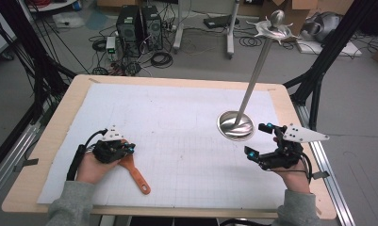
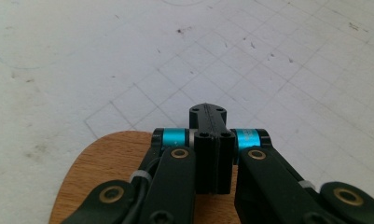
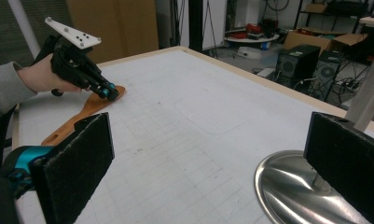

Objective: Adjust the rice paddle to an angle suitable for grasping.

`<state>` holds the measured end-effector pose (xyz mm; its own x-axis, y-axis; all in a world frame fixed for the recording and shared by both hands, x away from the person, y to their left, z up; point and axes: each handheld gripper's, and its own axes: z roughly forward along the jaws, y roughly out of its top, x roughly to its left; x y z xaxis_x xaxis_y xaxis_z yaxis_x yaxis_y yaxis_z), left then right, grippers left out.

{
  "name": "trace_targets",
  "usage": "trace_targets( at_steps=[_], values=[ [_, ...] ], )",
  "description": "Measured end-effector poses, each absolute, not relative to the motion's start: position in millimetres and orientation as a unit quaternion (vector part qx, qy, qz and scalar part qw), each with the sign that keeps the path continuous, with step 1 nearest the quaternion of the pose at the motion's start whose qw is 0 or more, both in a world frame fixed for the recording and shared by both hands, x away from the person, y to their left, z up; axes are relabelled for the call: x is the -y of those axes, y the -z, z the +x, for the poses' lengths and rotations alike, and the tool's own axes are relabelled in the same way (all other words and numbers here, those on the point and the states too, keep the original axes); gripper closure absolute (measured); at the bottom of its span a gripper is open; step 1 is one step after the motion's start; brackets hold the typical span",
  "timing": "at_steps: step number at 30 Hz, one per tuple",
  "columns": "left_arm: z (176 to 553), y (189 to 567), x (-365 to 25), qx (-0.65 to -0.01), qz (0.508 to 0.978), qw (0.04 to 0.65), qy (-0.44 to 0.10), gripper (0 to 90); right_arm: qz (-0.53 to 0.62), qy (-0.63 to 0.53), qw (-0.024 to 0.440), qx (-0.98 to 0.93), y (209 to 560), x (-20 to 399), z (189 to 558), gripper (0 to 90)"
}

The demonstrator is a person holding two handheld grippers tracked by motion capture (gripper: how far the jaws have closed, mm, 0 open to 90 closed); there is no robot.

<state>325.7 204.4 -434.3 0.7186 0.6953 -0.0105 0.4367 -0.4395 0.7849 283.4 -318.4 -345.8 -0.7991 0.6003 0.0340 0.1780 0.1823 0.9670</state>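
While the left gripper [image 1: 129, 148] sat near the table's front-left w/ its jaws fully closed together, nothing was pinched between them; in the left gripper view the two black jaws met flush, w/ the blade of the wooden spatula [image 2: 111, 164] lying flat underneath, just behind the tips. Can't tell from any view whether the jaws actually touched the wood or just hovered over it. In the high view the spatula [image 1: 135, 174] lay on the white grid sheet [image 1: 177, 141], blade end under the left gripper, orange-brown handle angling toward the front edge & slightly right, hang-hole end nearest the person. The left hand [image 1: 93, 165] wrapped the gripper body, grey sleeve coming in from the bottom. The right gripper [image 1: 258, 139] was well apart, on the right side of the table, jaws spread wide & empty; in the right gripper view its pads [image 3: 75, 161] framed open sheet, w/ the round steel base [image 3: 292, 186] of a metal stand just beside the far pad. That stand [image 1: 252, 84] rose tilted from its base, near the right gripper. The right gripper view also showed the left gripper [image 3: 109, 92] tip-down over the spatula blade [image 3: 89, 109].
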Motion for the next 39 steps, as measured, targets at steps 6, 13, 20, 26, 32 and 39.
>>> trace_targets(
  at_steps=[6,13,20,26,32,39],
  values=[
    [308,426,-207,-0.322,0.828,0.432,-0.154,89.6,0.257,-0.586,0.18,-0.747,345,316,287,0.2],
    [279,429,-210,-0.317,0.831,0.433,-0.145,89.6,0.256,-0.588,0.178,-0.746,344,315,288,0.2],
    [259,435,-211,-0.301,0.845,0.424,-0.13,89.5,0.253,-0.587,0.179,-0.748,344,313,289,0.2],
    [250,440,-207,-0.295,0.852,0.413,-0.13,89.5,0.254,-0.587,0.179,-0.747,344,313,291,0.2],
    [248,442,-205,-0.29,0.855,0.411,-0.127,89.5,0.256,-0.59,0.181,-0.744,343,316,290,0.2],
    [249,444,-195,-0.28,0.861,0.406,-0.127,89.5,0.256,-0.587,0.181,-0.747,344,316,289,0.2]
  ],
)
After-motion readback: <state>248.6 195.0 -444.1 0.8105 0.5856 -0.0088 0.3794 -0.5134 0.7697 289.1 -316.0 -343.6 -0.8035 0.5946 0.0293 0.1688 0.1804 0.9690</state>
